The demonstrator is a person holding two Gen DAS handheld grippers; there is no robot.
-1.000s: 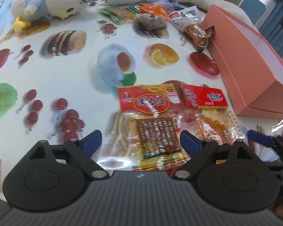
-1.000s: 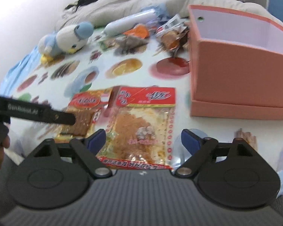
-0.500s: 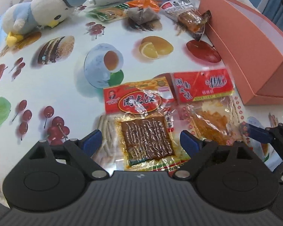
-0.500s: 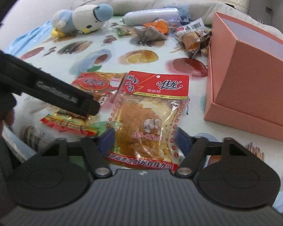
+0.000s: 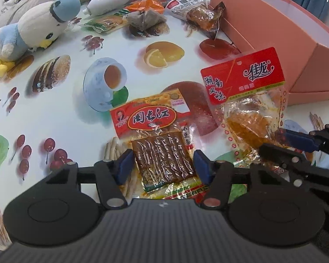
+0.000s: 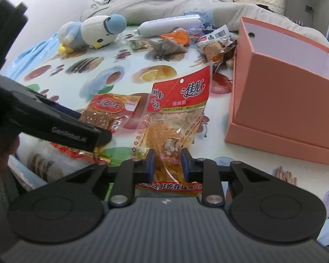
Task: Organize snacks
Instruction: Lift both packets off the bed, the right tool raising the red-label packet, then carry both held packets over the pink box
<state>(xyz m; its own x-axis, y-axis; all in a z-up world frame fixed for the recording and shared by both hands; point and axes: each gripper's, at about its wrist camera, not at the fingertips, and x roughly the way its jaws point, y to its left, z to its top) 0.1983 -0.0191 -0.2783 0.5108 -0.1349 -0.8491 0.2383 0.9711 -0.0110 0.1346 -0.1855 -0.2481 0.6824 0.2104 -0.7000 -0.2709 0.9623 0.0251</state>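
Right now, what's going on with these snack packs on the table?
A person is sorting snacks with two handheld grippers. The right gripper has just closed on the orange snack pack with the red header and tilts its top off the table. The left gripper has been closing around the brown-strip snack pack, which lies flat; its pads do not visibly press it. The pink box stands open nearby.

Bare patch of tablecloth point(image 5: 54, 118) is sitting open on the left. Snack pile point(image 5: 164, 15) and plush bird point(image 5: 33, 32) are crowding the far edge, pink box point(image 6: 285, 100) is walling off the right.
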